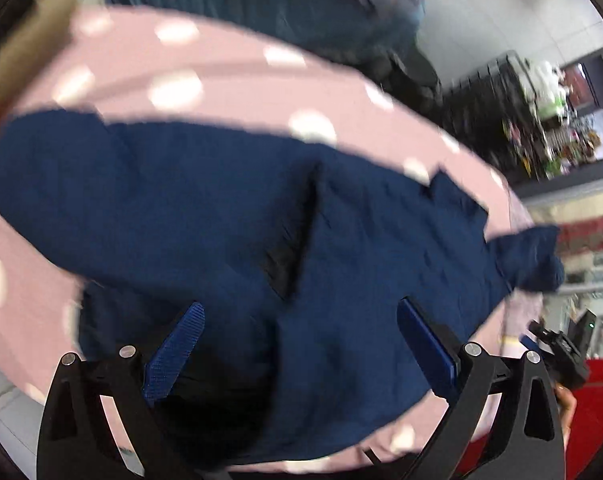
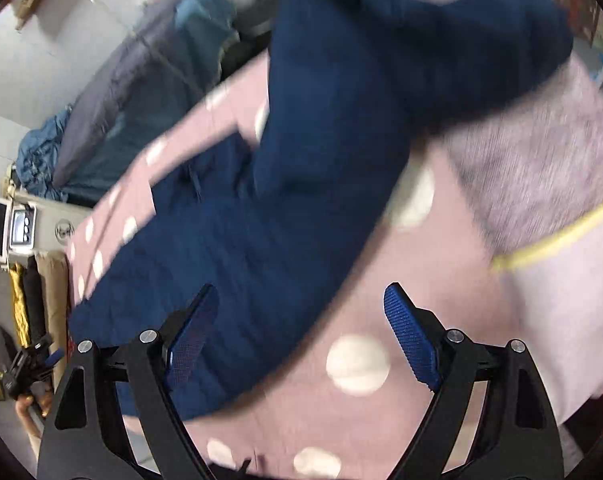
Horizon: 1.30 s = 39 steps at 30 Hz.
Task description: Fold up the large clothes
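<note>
Both fisheye views are evenly, brightly lit, without glare. Motion blur smears the navy garment (image 1: 221, 208) and spotted pink cover (image 2: 401, 360). Edges bow strongly, with black vignette corners; the frames at six o'clock stay sharp.

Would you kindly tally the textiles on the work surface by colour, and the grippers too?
Navy blue garment: 1
Pink cloth with white dots: 1
Pale lilac fabric with yellow stripe: 1
Open left gripper, open right gripper: 2
Total: 5
</note>
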{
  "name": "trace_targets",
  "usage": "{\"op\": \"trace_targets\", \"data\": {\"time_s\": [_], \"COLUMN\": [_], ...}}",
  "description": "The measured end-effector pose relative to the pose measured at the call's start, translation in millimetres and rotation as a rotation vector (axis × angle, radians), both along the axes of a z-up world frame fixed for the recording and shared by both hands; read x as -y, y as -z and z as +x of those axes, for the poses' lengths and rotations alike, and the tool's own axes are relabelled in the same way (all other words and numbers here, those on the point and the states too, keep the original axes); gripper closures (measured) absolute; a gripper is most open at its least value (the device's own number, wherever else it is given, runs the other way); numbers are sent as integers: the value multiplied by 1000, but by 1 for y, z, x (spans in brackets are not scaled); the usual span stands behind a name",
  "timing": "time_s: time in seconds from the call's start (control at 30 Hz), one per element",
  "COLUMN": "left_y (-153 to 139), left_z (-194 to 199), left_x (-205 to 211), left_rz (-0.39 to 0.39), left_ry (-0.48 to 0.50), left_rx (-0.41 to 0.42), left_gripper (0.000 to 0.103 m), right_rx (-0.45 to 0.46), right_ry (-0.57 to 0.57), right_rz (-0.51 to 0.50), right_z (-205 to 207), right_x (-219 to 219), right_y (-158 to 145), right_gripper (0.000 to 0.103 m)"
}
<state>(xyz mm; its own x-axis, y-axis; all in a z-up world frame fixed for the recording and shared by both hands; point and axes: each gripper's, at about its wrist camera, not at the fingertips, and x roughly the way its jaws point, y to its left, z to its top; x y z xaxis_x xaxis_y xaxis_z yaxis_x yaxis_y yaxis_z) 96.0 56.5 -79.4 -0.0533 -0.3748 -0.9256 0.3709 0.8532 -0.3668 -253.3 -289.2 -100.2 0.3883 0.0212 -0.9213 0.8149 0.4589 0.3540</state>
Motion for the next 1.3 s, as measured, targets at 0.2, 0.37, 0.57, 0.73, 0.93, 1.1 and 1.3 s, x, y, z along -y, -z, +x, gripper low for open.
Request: {"op": "trace_targets", "data": {"time_s": [0.2,0.37,0.57,0.73,0.93,1.1,1.3], "left_y": [58,89,75,50,40,9,-6], "left_z": [-28,-44,-107,-146,-149,-149,-158], "left_x": [66,91,108,112,83,38,-30], "left_rz": [142,222,138,136,99,-20,10], "left_ry": [199,251,437,471,377,197,-3], "left_rx": [-39,-30,-37,71,48,80,164], "left_gripper": [8,49,93,95,79,16,15], "right_rx": [-66,-45,-40,-56,-41,-38,-102], "right_ry": [-92,-114,-141,-208,-356,-648,-782], "right_rz": [-9,-61,-116,-117,-94,-92,-146], "right_z": [-1,1,1,24,105,201,295], "right_x": [-47,-59,-59,-58,-80,-157,-231], "right_y": [18,0,-26,-23,-20,-12,15], "right_gripper": [19,19,19,19,19,19,19]}}
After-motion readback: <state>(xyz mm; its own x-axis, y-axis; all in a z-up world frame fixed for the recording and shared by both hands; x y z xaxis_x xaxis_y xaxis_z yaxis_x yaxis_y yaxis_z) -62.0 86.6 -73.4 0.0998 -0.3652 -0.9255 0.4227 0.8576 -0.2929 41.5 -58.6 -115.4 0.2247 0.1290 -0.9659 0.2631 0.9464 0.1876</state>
